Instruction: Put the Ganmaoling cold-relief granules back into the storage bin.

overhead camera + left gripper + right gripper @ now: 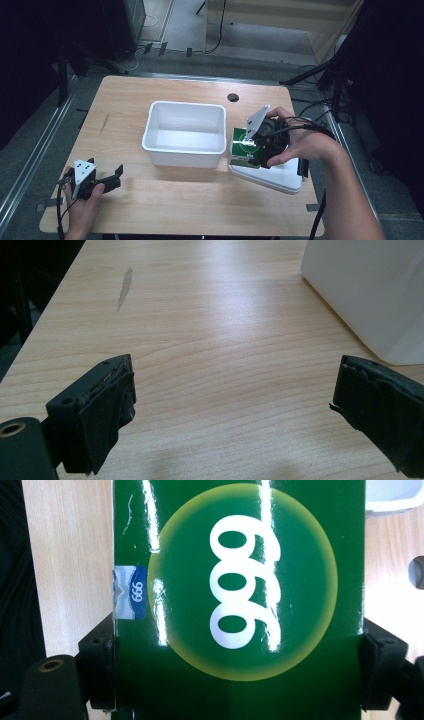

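A green box (244, 143) printed with white "999" in a yellow circle sits between the white bin (185, 133) and a white lid (280, 176). My right gripper (260, 150) is shut on it, its jaws pressed against both sides of the green box (240, 600) in the right gripper view. My left gripper (114, 177) rests near the table's front left corner, open, with bare wood between its fingers (100, 405). The white bin (370, 290) shows at the upper right of the left gripper view.
The wooden table (125, 100) has a round cable hole (233, 97) behind the bin. The white lid lies flat at the front right, close to the table's edge. A dark smear (125, 286) marks the wood ahead of my left gripper.
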The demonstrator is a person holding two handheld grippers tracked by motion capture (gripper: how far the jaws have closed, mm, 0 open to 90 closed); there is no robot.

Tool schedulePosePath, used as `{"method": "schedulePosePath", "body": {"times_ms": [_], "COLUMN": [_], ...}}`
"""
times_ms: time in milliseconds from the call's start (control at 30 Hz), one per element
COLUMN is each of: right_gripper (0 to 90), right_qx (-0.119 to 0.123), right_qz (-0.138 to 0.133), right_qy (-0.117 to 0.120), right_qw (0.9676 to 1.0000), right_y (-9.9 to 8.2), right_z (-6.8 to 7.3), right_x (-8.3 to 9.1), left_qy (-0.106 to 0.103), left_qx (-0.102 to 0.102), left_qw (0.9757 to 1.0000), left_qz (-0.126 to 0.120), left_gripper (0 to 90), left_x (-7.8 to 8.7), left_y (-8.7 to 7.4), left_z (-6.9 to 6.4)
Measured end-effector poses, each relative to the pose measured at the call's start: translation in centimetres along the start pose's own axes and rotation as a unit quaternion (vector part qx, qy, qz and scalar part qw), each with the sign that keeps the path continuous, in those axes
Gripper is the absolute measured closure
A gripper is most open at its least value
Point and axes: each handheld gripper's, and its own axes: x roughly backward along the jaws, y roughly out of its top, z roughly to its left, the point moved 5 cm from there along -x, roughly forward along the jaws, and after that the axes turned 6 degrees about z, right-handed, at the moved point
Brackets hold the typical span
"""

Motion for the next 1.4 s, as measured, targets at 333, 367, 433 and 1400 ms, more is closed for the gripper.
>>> {"method": "schedulePosePath", "body": {"times_ms": [333,367,433,1400], "right_gripper": [16.5,16.5,16.5,16.5], "right_qx": [0.001,0.003,0.003,0.028], "right_qz": [-0.005,-0.007,-0.011,-0.013], "right_qy": [-0.001,0.000,0.003,0.008], "right_qw": [1.0000,1.0000,0.9999,0.9995], "right_y": [1.8,2.0,2.4,9.3], "right_z": [-1.6,-1.7,-2.0,-4.9], "right_x": [0.7,0.7,0.6,-1.7], "left_qy": [-0.001,-0.001,-0.002,0.000], "left_qx": [0.001,0.000,0.000,-0.006], "left_qw": [1.0000,1.0000,1.0000,1.0000], "left_qz": [0.000,0.000,-0.001,-0.003], "left_gripper": [4.2,4.2,4.2,4.2], "left_x": [0.0,0.0,0.0,0.1], "left_y": [0.0,0.0,0.0,0.0], "left_z": [0.0,0.0,0.0,-0.1]}}
